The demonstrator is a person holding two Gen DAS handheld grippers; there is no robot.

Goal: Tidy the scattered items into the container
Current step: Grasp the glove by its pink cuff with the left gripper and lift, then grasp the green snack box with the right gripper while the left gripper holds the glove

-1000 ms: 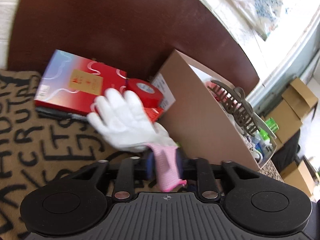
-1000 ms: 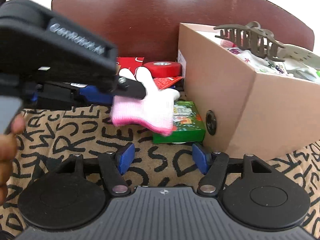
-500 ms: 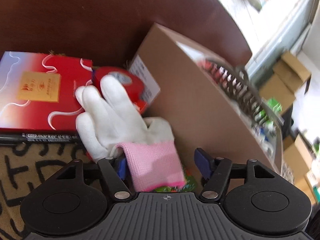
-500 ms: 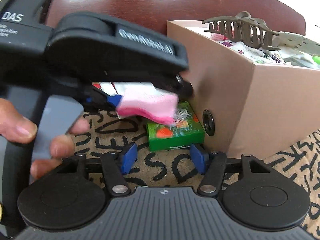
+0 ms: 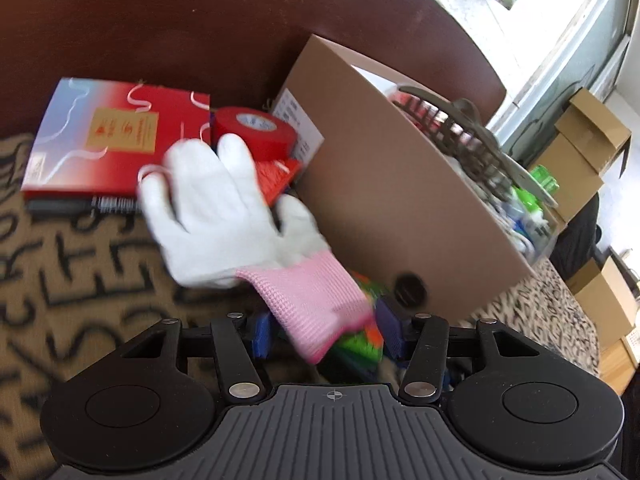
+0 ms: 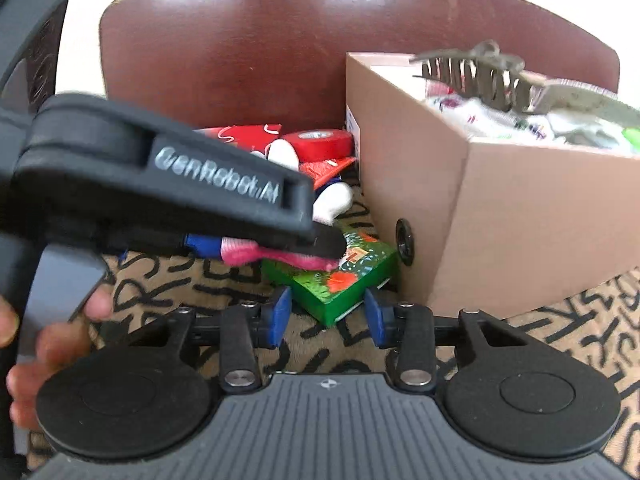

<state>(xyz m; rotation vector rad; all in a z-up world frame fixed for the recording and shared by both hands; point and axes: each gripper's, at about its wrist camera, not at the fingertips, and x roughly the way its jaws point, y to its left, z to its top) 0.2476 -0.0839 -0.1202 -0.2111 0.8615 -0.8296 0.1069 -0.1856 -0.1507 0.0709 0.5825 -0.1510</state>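
A dark reddish-brown rounded wooden chair back [image 6: 320, 40] stands beyond both grippers, behind a tan cloth printed with black letters [image 6: 560, 332] that covers the surface beneath them. An open brown cardboard box [image 6: 520, 220], the container, sits ahead and to the right of the right gripper [image 6: 326, 312], already filled with mixed items, and a large grey-brown plastic hair claw [image 6: 480, 76] rests on top of the load. In the left wrist view, a flat red and pale-blue printed carton [image 5: 100, 140] lies ahead and to the left of the left gripper [image 5: 324, 336], with a black marker pen [image 5: 80, 204] just beside its near edge. A white knitted work glove with a pink cuff [image 5: 224, 216] extends forward from the left gripper; its pink cuff lies between the blue pads, whose jaws are closing at a medium gap, and whether the pads press on it I cannot tell. Beyond the glove's fingers a roll of red tape [image 5: 256, 128] sits just beside the box's near corner. A small green box printed with red flowers [image 6: 340, 280] lies directly ahead of the right gripper, near the foot of the cardboard box, its near corner between the blue pads; the jaws are closing and the pads stand apart from it. A person's fingers [image 6: 60, 344] show at the left edge of the right wrist view, gripping the left tool's handle.
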